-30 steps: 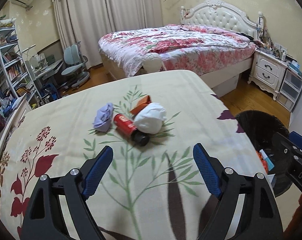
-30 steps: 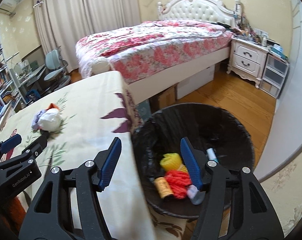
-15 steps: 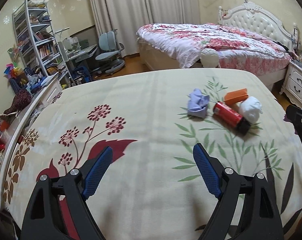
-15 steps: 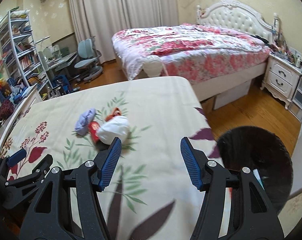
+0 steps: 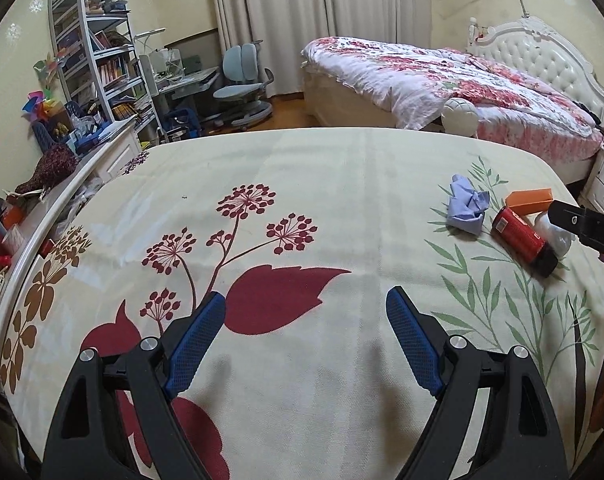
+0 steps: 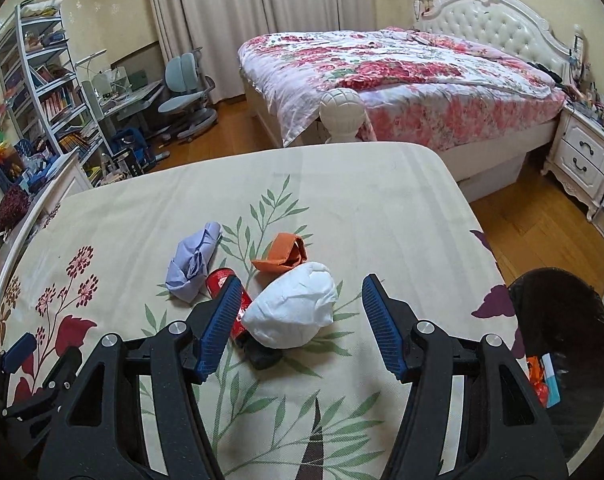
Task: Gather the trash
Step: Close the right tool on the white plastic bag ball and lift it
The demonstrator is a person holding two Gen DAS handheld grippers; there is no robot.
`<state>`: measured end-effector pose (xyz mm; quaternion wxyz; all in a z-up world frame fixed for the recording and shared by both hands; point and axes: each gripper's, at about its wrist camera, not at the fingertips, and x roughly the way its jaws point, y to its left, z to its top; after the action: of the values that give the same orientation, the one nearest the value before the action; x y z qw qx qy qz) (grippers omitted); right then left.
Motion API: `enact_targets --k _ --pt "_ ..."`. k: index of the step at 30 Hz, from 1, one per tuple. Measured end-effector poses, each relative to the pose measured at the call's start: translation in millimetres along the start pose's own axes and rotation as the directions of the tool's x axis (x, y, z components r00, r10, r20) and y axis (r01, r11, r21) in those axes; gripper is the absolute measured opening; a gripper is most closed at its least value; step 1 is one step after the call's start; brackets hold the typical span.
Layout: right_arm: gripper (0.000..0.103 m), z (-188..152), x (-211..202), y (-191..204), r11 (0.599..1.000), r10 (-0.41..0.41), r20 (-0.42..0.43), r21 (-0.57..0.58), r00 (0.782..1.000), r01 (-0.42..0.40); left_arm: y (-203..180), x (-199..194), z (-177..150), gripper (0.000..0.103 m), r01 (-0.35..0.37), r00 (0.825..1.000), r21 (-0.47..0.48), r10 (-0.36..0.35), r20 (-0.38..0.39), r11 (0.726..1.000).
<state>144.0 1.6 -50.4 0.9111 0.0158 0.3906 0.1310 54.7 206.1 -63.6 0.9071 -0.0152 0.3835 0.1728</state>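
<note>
Trash: white crumpled wad (image 6: pixel 292 312) on the tablecloth (image 6: pixel 381 208), touching the red canister (image 6: pixel 238 304). Right gripper (image 6: pixel 298 320) empty, fingers apart, framing it; left gripper (image 5: pixel 305 344) likewise spread. Advice: descend centred, close gently, avoid the canister.

Cream floral-print tablecloth (image 6: pixel 341 184), bearing white paper wad (image 6: pixel 292 312), red can (image 5: pixel 521 236), orange box (image 6: pixel 282 256), lilac cloth (image 6: pixel 194 264)
</note>
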Motion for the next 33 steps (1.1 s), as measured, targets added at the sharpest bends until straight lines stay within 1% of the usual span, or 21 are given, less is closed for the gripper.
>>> enact_targets --k 8,13,18,24,27,33 --pt "0.059 -12.8 -3.1 -9.0 1.000 0.004 -0.024 -0.009 1.000 -0.004 -5.6 3.7 0.9 0.082 0.015 1.000 0.010 -0.015 -0.003 1.000" --pt "0.059 -17.4 -10.7 -13.2 1.000 -0.011 -0.021 -0.018 1.000 0.010 -7.4 3.9 -0.3 0.082 0.012 1.000 0.015 -0.012 -0.003 1.000" --pt "0.059 -22.1 -16.2 -22.3 1.000 -0.018 -0.021 0.006 1.000 0.019 -7.7 4.3 -0.6 0.082 0.012 1.000 0.015 -0.012 -0.003 1.000" --pt "0.059 -20.0 -20.5 -19.5 1.000 -0.005 -0.004 0.019 1.000 0.005 -6.6 4.4 -0.8 0.082 0.015 1.000 0.007 -0.015 -0.005 1.000" --pt "0.059 -15.9 -16.2 -13.6 1.000 0.005 0.000 0.017 1.000 -0.005 -7.3 4.0 -2.5 0.082 0.015 1.000 0.006 -0.015 -0.004 1.000" --pt "0.059 -13.5 0.7 -13.4 1.000 -0.026 -0.018 0.016 1.000 0.026 -10.7 3.3 -2.5 0.082 0.021 1.000 0.009 -0.021 -0.007 1.000"
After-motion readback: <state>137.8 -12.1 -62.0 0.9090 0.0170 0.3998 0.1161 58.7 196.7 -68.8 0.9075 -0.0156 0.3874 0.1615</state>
